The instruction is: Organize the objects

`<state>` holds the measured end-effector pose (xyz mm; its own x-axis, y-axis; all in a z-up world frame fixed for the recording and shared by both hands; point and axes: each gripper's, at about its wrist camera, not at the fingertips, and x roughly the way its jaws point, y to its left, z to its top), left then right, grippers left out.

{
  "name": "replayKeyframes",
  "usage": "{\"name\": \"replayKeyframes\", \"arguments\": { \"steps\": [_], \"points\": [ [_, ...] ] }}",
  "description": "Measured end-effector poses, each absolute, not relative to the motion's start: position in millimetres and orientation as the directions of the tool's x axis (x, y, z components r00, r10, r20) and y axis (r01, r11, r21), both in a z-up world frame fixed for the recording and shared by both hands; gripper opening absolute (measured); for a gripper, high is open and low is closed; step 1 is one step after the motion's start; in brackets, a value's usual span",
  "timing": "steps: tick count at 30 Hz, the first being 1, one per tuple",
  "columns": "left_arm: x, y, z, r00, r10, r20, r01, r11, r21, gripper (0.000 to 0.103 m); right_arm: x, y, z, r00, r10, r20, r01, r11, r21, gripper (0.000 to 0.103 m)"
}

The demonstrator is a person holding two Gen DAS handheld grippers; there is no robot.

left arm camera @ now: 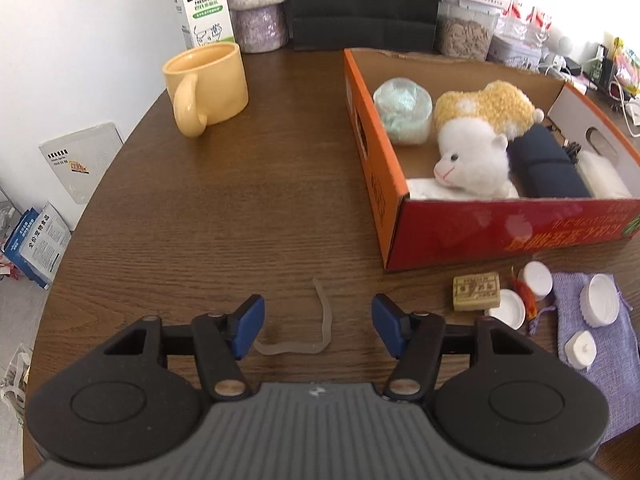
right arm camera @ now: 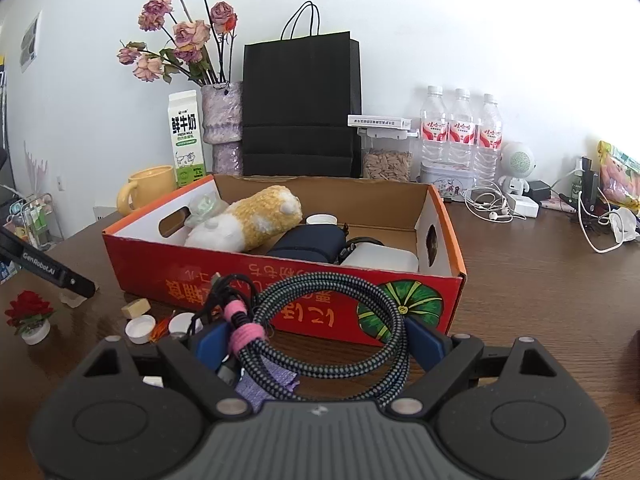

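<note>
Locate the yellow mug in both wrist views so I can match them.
Left wrist: yellow mug upper left, on the table, in front of the milk carton.
Right wrist: mug left of centre, partly behind the orange box.
Shared landmark: the milk carton, right behind the mug in both.

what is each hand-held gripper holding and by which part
Right hand-held gripper: coiled braided cable, clamped across the coil's sides. Left hand-held gripper: nothing.
</note>
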<state>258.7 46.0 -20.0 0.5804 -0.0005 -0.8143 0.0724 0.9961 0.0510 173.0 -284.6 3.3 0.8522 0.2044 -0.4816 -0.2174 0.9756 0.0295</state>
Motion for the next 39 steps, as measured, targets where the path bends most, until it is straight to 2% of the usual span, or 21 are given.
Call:
{"name": "replayKeyframes", "arguments": {
  "steps": [2, 10, 12, 14, 20, 29, 39],
  "points": [
    [259, 45, -23, 0.566, 0.007, -0.824, 0.077, 0.995, 0.062, 0.053, 173, -286, 2, 0.854, 0.206, -0.477, -0.216, 0.976, 0.035, 0.09],
    [264, 42, -26, 0.552, 0.038, -0.833, 0.107, 0.988, 0.115, 0.043, 172, -288, 0, 0.855, 0.208, -0.475, -0.213, 0.976, 0.044, 0.09],
    [265, 42, -26, 0.546, 0.017, -0.838, 0.12, 0.988, 0.099, 0.036, 172, -288, -1, 0.855, 0.206, -0.476, -0.211, 0.977, 0.043, 0.09],
    [265, 45, -25, 0.536, -0.011, -0.844, 0.121, 0.991, 0.064, 0.025, 172, -288, -1, 0.855, 0.205, -0.476, -0.21, 0.977, 0.044, 0.09],
    [262, 50, -26, 0.541, -0.07, -0.838, 0.106, 0.994, -0.015, 0.004, 173, -288, -2, 0.853, 0.202, -0.481, -0.208, 0.977, 0.042, 0.09],
    [255, 55, -23, 0.569, -0.104, -0.815, 0.09, 0.994, -0.064, 0.003, 170, -287, -2, 0.856, 0.196, -0.479, -0.203, 0.978, 0.038, 0.09],
    [227, 43, 17, 0.704, -0.144, -0.695, 0.109, 0.99, -0.094, 0.003, 165, -286, 9, 0.868, 0.202, -0.453, -0.214, 0.976, 0.026, 0.09]
  ]
}}
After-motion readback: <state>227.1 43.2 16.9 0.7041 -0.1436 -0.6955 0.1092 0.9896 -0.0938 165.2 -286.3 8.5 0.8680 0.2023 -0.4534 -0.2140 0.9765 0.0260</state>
